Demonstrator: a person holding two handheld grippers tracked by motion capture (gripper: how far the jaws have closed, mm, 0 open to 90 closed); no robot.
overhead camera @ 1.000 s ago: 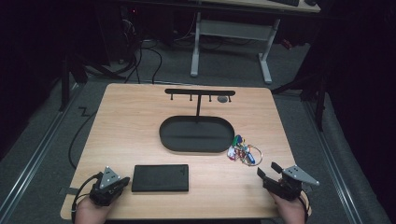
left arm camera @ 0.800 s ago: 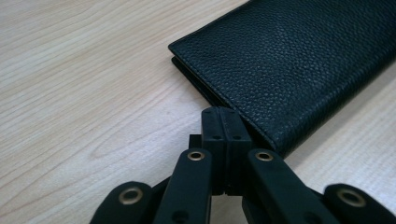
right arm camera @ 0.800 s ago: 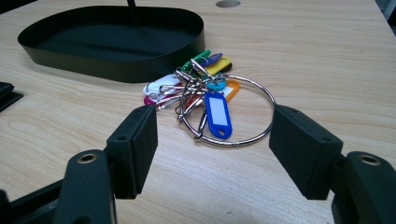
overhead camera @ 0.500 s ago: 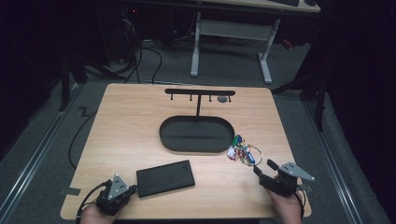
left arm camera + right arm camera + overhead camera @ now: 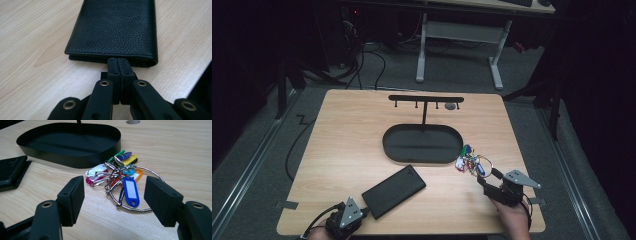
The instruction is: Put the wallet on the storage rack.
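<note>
Wallet (image 5: 394, 191) now lies skewed on the desk (image 5: 352, 130), swung round from square, with the left claw (image 5: 117, 62) pressed together and its tips against the near edge, seemingly nudging it toward the oval tray (image 5: 423, 144). Right claw (image 5: 113, 195) hangs spread around the bunch of keys (image 5: 120, 180), not yet gripping. Both items sit outside the tray.

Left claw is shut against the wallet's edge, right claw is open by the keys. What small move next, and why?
Probably ease the right claw forward and close on the key ring. Its jaws stand open on either side of the ring, just short of it, so nothing is gripped yet. The left claw is shut, its tips at the near edge of the wallet, which lies askew beside the tray.
</note>
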